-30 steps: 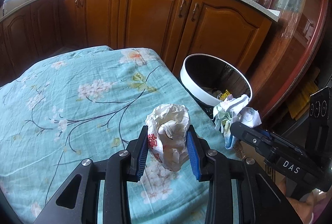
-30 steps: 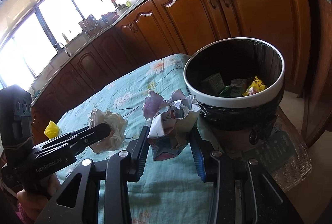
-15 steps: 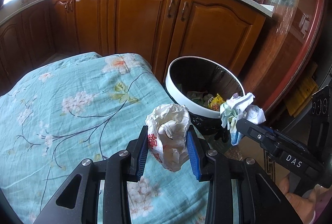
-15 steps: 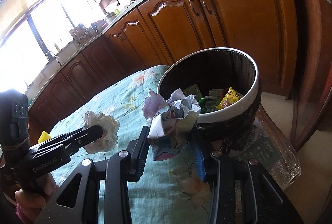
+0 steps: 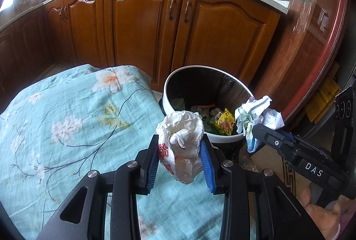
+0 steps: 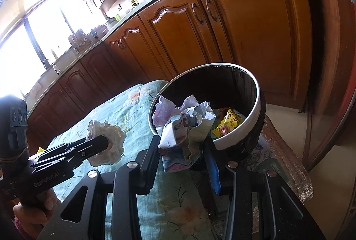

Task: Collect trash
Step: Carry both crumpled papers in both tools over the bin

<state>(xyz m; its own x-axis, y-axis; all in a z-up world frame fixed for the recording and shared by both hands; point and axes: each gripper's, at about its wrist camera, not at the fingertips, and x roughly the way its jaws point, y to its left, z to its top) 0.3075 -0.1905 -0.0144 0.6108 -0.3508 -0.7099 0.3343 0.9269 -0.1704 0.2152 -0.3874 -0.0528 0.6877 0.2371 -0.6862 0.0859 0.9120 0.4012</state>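
Compared with the view one second earlier, we see the trash bin (image 5: pixel 208 106) larger and nearer the centre in both wrist views, and its contents, among them a yellow wrapper (image 5: pixel 225 121), more exposed; both paper wads have kept their place between the pads. The left tool (image 5: pixel 180 158) is closed on a crumpled white wad (image 5: pixel 181 142) bearing red print; we read its long axis as roughly upright, its rounded end up and its lower end hanging below the blue pads. This wad hangs over the right-hand edge of the surface, which is draped in a teal floral cloth (image 5: pixel 66 124), just short of the bin's white rim. The right tool (image 5: pixel 259 132) is clamped on a crumpled printed paper (image 5: pixel 255 115), a bunched wad whose ragged end points upward; in the right wrist view this paper (image 6: pixel 184 128) overlaps the near rim of the bin (image 6: pixel 240 128), which stands off the far right corner of the surface, before wooden cabinet doors (image 5: pixel 144 24). A hand (image 5: pixel 320 215) grips the right tool's handle.
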